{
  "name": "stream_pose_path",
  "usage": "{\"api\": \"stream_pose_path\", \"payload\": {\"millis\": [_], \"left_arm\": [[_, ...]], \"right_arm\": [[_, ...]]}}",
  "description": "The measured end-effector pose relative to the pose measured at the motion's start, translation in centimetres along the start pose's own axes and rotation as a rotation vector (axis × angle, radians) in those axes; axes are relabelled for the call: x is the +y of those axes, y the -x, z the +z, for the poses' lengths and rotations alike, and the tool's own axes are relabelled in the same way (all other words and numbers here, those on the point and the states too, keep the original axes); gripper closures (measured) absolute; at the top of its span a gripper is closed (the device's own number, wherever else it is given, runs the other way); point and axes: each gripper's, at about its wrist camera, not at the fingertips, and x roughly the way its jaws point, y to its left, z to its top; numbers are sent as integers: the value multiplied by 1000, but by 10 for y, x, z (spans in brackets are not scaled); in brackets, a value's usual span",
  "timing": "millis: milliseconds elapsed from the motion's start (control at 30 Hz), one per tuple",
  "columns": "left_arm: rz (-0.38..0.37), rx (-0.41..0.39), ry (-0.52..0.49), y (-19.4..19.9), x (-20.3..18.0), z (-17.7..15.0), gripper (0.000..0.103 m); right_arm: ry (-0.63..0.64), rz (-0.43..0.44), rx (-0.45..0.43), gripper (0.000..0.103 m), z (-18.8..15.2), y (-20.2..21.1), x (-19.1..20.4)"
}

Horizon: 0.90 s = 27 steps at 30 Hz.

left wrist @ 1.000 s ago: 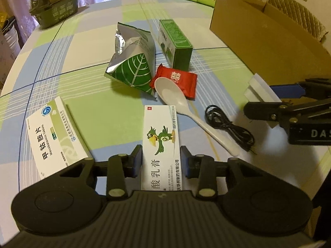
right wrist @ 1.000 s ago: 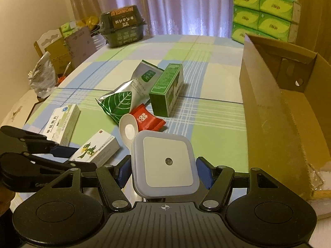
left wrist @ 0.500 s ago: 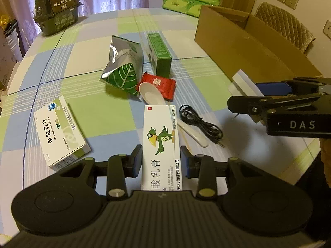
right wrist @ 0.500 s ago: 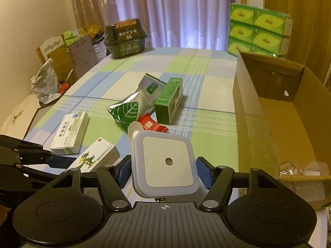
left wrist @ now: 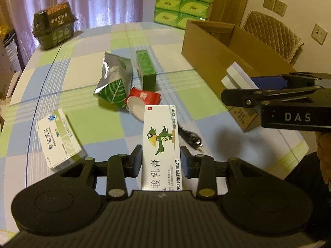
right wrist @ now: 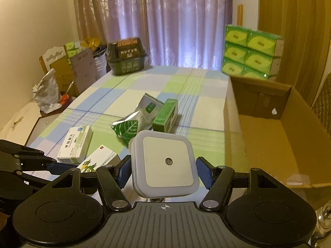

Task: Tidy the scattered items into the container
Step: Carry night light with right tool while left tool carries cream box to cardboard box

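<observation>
The left hand-held gripper [left wrist: 161,160] grips a white ointment box [left wrist: 161,142] above the checked worktop [left wrist: 86,76]; the right hand-held gripper [right wrist: 163,172] clasps a square night light [right wrist: 165,166]. Beyond lie a foil pouch [left wrist: 113,82], a green carton [left wrist: 145,69] and the open cardboard box [right wrist: 269,124].

A stack of green tissue packs [left wrist: 183,2] stands at the table's [left wrist: 82,122] far edge before purple curtains [right wrist: 182,20]. A dark green carton [right wrist: 125,55] sits on the far left corner. A quilted chair [left wrist: 273,35] stands by wall sockets [left wrist: 274,5]. Bags and boards [right wrist: 62,78] clutter the left wall
</observation>
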Motion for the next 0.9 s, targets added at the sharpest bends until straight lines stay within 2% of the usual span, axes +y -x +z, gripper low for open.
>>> {"api": "stream_pose_path", "payload": {"millis": [400,900], "left_arm": [[-46,-59,-65,7,-41,32,71],[-147,-103,-116,-3,-100,79,71]], "right_arm": [[-38,-80,-69,35,14,28,-41],[-105,-172,-124,35,21,50,-105]]}}
